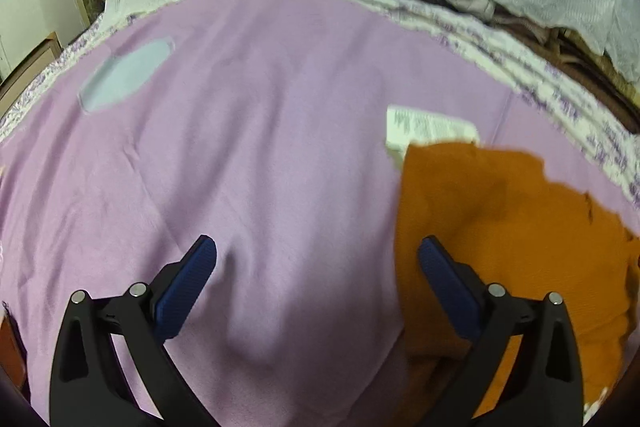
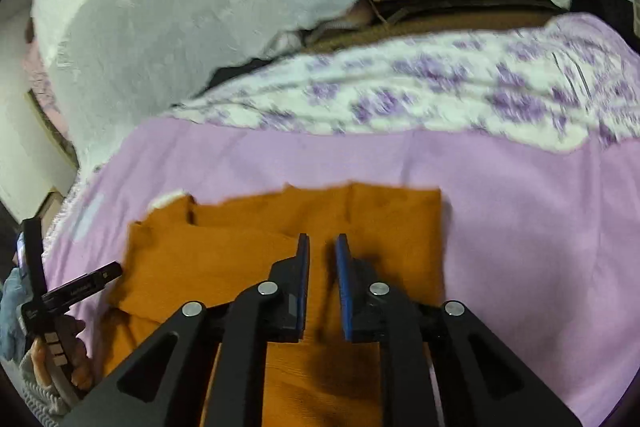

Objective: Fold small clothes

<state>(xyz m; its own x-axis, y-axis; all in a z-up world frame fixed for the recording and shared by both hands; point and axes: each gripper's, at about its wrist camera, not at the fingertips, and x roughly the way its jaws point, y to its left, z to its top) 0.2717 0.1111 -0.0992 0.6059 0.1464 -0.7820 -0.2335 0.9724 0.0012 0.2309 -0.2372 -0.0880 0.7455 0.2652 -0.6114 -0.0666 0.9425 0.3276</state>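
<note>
Orange cloth (image 2: pixel 280 259) lies under our right tool (image 2: pixel 322 247), nearly together, gripping nothing; left tool (image 1: pixel 318 251), wide apart, sits beside its edge.

The folded orange knit garment (image 1: pixel 500 227) runs out of the left wrist view at lower right and covers part of a white printed label (image 1: pixel 424 127), its print too blurred to read. The purple-flowered white bedcover (image 2: pixel 400 95) is motion-blurred. Dark items behind it are indistinct.
</note>
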